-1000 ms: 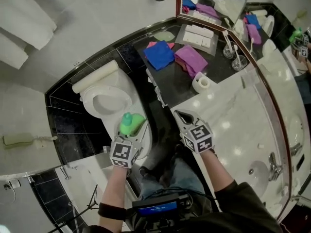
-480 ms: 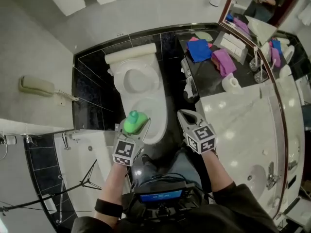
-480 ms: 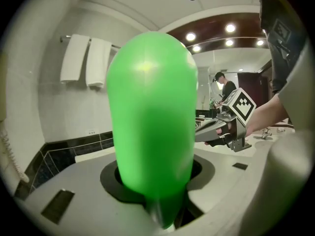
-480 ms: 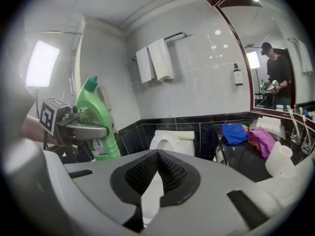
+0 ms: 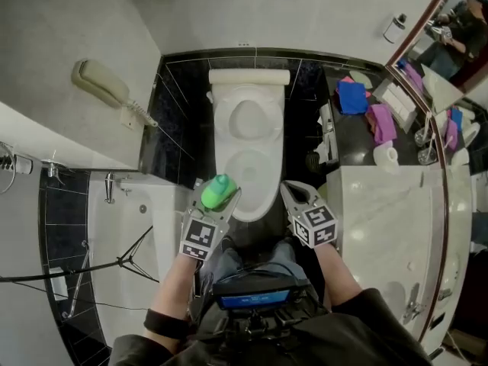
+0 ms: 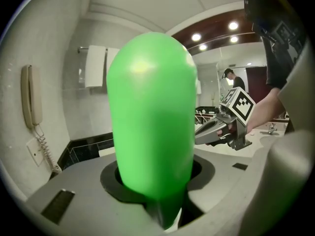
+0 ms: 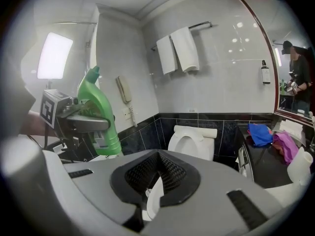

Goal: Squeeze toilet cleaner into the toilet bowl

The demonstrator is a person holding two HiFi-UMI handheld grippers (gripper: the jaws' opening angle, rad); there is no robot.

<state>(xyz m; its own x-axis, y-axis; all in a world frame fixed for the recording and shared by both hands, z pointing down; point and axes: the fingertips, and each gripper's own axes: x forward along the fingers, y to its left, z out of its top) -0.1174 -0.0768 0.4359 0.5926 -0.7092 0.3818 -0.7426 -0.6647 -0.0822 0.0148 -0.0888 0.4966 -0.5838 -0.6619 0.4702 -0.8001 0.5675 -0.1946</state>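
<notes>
Now the toilet bowl sat square ahead, between the two hands, where a second before it had lain off to the upper left and askew. The person had turned to face it, and the marble worktop had slid to the right edge. The left tongs stayed clamped on the green cleaner bottle, upright with its neck uppermost, by the bowl's near left rim. The right tongs were closed on nothing, near the right rim. The approach looked finished; tipping the nozzle over the bowl and squeezing remained.
</notes>
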